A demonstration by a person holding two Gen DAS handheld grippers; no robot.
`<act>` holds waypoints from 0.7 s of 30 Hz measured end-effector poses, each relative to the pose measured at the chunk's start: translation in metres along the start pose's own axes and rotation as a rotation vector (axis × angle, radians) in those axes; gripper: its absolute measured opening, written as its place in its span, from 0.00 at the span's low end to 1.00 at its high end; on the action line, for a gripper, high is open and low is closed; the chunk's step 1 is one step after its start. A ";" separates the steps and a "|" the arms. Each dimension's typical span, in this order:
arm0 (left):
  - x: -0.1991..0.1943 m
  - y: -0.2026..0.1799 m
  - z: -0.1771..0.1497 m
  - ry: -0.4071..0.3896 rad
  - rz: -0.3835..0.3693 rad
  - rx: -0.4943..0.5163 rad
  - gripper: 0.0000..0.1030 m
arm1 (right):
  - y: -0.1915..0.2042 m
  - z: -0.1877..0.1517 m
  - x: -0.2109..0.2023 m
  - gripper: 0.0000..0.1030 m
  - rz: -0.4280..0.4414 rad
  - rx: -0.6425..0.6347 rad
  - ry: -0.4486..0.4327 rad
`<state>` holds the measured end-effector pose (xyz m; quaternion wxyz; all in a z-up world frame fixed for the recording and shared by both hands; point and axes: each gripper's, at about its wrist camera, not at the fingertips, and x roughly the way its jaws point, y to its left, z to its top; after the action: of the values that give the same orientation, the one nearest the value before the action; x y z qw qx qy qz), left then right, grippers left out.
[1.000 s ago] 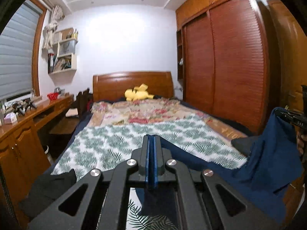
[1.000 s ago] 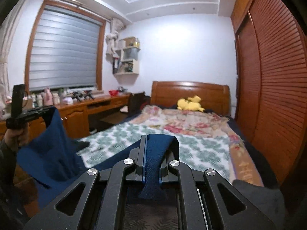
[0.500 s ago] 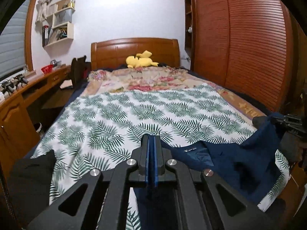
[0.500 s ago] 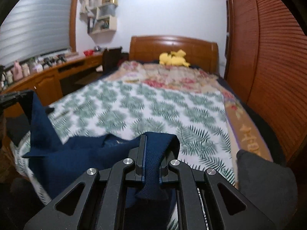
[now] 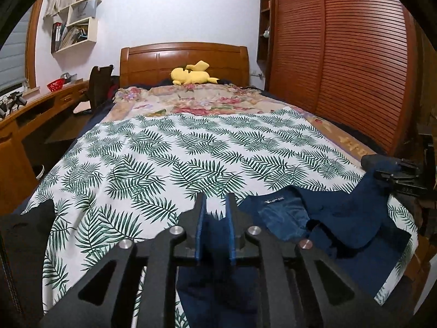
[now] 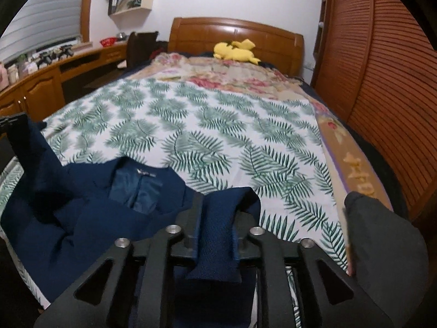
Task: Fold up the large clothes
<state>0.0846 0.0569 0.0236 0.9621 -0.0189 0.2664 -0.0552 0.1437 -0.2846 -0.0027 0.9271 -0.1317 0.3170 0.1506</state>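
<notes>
Bed (image 5: 164, 147) with a leaf-print sheet fills the centre of both views, its wooden headboard (image 5: 184, 60) at the top and a yellow plush toy (image 5: 192, 75) in front of it. The navy garment (image 5: 341, 224) lies bunched along the lower edge of the sheet, lower right in the left wrist view and lower left in the right wrist view, collar and label facing up. The step in hand appears to be laying the garment down; it is done well if each corner is let go only once the cloth rests flat, with the two shoulders pulled level and apart so no crease is trapped beneath. The left gripper (image 5: 215, 218), bottom centre, has just been opening: its jaws stand slightly parted, cloth between them but seemingly no longer pinched. The right gripper (image 6: 215, 218) has likewise just been opening, somewhat wider, and a strip of navy cloth lies loosely in the gap.
</notes>
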 end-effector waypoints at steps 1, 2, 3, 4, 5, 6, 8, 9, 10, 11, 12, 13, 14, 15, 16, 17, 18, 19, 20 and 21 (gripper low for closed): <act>-0.001 0.000 -0.001 -0.003 0.009 0.014 0.15 | 0.002 -0.001 -0.001 0.50 -0.018 -0.008 -0.009; -0.002 0.001 -0.002 -0.010 0.013 0.021 0.16 | 0.005 -0.002 -0.004 0.56 -0.035 -0.019 -0.025; -0.003 0.002 -0.003 -0.016 0.008 0.022 0.17 | 0.008 -0.002 -0.004 0.57 -0.043 -0.026 -0.033; -0.004 0.004 -0.004 -0.019 -0.013 0.016 0.18 | 0.011 -0.002 -0.005 0.57 -0.049 -0.033 -0.035; -0.004 0.006 -0.005 -0.021 -0.031 0.007 0.19 | 0.016 -0.002 -0.005 0.57 -0.044 -0.042 -0.034; -0.004 0.008 -0.008 -0.022 -0.052 -0.002 0.20 | 0.020 -0.001 -0.003 0.57 -0.033 -0.047 -0.031; 0.000 0.010 -0.013 -0.010 -0.065 -0.004 0.21 | 0.034 -0.002 0.000 0.57 0.008 -0.068 -0.015; 0.001 0.010 -0.015 -0.007 -0.066 -0.002 0.21 | 0.039 -0.002 0.002 0.57 0.021 -0.076 -0.008; 0.002 0.010 -0.019 -0.003 -0.066 0.005 0.21 | 0.047 -0.002 0.004 0.57 0.040 -0.087 0.000; 0.003 0.009 -0.022 0.001 -0.066 0.013 0.21 | 0.053 -0.002 0.007 0.57 0.056 -0.098 0.005; 0.004 0.009 -0.026 0.007 -0.068 0.019 0.21 | 0.059 -0.003 0.010 0.57 0.065 -0.107 0.008; 0.005 0.009 -0.031 0.017 -0.079 0.018 0.21 | 0.064 -0.003 0.013 0.57 0.070 -0.114 0.013; 0.006 0.010 -0.034 0.023 -0.088 0.016 0.21 | 0.067 -0.003 0.017 0.57 0.075 -0.114 0.019; 0.006 0.011 -0.039 0.033 -0.103 0.012 0.21 | 0.070 -0.001 0.022 0.57 0.081 -0.110 0.029; 0.007 0.012 -0.042 0.038 -0.108 0.010 0.21 | 0.072 0.000 0.025 0.57 0.085 -0.106 0.035; 0.007 0.014 -0.045 0.044 -0.110 0.008 0.21 | 0.074 0.002 0.029 0.57 0.091 -0.098 0.043; 0.007 0.015 -0.047 0.049 -0.106 0.009 0.21 | 0.076 0.004 0.034 0.57 0.101 -0.090 0.048; 0.006 0.017 -0.048 0.049 -0.100 0.010 0.21 | 0.078 0.004 0.036 0.57 0.110 -0.085 0.050; 0.005 0.020 -0.049 0.047 -0.097 0.008 0.21 | 0.081 0.006 0.039 0.57 0.120 -0.080 0.051; 0.004 0.022 -0.049 0.045 -0.095 0.004 0.21 | 0.084 0.009 0.043 0.57 0.136 -0.074 0.053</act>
<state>0.0651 0.0782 -0.0219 0.9521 -0.0283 0.2869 -0.1018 0.1507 -0.1953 -0.0350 0.9005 -0.1480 0.3441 0.2211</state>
